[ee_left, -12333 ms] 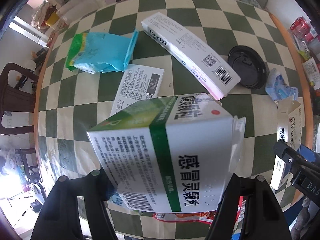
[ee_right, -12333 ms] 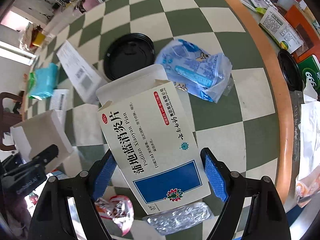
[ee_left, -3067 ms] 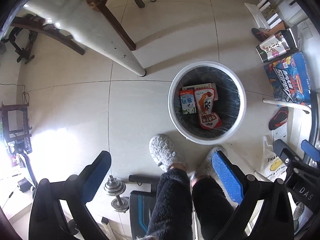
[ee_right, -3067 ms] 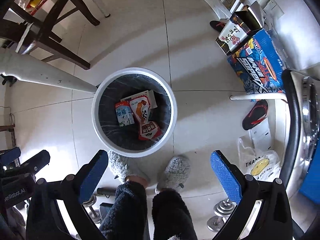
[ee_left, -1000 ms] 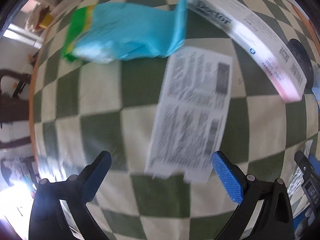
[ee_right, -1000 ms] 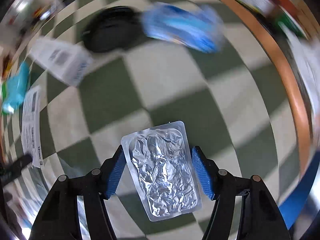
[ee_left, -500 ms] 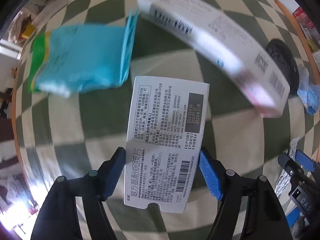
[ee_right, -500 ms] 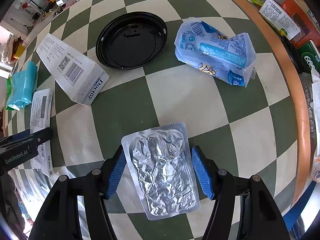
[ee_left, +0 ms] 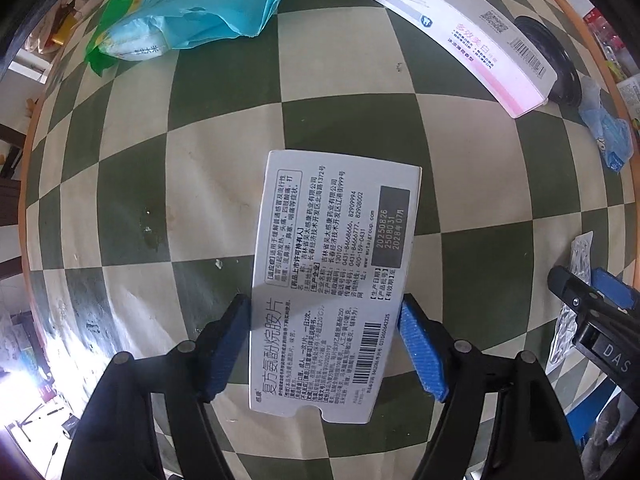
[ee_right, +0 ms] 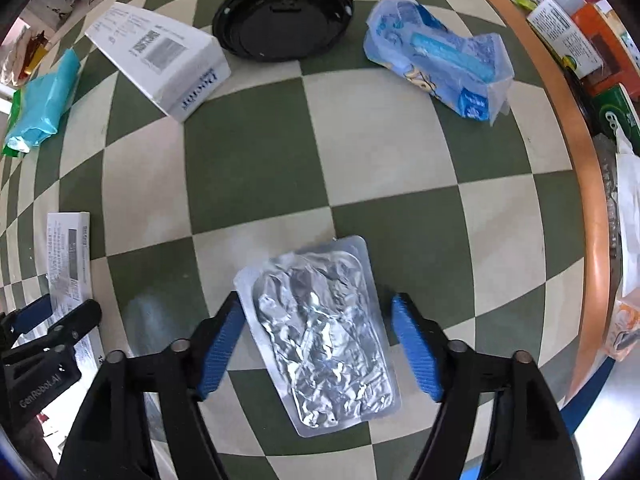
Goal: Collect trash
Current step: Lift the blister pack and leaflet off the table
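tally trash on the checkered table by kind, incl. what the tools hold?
Cartons: 2 - flattened medicine box, toothpaste box
Plastic bags: 2 - teal bag, blue wrapper
Blister packs: 1 - foil blister pack
Lids: 1 - black lid
Total: 6

The left gripper points forward and down, blue pads clamped against something flat. The right gripper points likewise, its left pad touching, its right pad just clear.

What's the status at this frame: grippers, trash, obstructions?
Left gripper shut on flattened medicine box. Right gripper brackets foil blister pack, right pad not touching. Toothpaste box, black lid, wrappers remain; nothing blocking.
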### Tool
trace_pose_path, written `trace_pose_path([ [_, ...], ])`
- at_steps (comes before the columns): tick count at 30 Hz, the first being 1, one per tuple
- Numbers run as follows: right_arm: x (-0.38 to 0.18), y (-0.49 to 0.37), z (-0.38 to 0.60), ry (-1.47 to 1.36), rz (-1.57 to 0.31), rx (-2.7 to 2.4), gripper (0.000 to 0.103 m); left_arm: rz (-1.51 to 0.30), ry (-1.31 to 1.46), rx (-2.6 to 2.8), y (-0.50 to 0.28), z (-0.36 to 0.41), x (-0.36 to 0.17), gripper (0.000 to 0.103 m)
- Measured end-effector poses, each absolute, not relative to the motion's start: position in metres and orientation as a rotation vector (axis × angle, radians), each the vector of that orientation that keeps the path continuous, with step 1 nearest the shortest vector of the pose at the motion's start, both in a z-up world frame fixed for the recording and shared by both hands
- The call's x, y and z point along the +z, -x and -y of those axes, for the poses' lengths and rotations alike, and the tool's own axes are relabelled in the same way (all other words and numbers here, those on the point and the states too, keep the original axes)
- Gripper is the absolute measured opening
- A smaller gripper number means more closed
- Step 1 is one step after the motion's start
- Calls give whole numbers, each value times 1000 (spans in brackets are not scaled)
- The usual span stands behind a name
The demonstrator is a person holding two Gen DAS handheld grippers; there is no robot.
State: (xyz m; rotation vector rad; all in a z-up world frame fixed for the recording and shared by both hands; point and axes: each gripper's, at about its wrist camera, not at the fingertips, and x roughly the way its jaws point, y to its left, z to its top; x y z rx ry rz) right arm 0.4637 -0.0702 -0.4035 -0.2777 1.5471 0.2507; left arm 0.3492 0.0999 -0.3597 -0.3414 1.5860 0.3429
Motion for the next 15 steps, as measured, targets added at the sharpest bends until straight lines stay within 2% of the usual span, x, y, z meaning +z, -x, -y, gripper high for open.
trace_pose_path([
  [4, -409, -461, 87, 269, -1537, 252, 81, -1587, 350, 338, -355, -111, -366, 75],
  [6, -398, -443, 89, 266, -1521, 252, 80, -1584, 344, 332, -358, -112, -368, 72],
  [8, -388, -437, 98, 267, -1508, 255, 78, -1581, 327, 332, -361, -108, -368, 71],
  [10, -380, -426, 104, 268, -1492, 261, 67, -1575, 309, 335, -360, -104, -368, 71],
  [15, -377, -419, 109, 277, -1482, 282, 66, -1561, 276, 346, -358, -90, -366, 71],
])
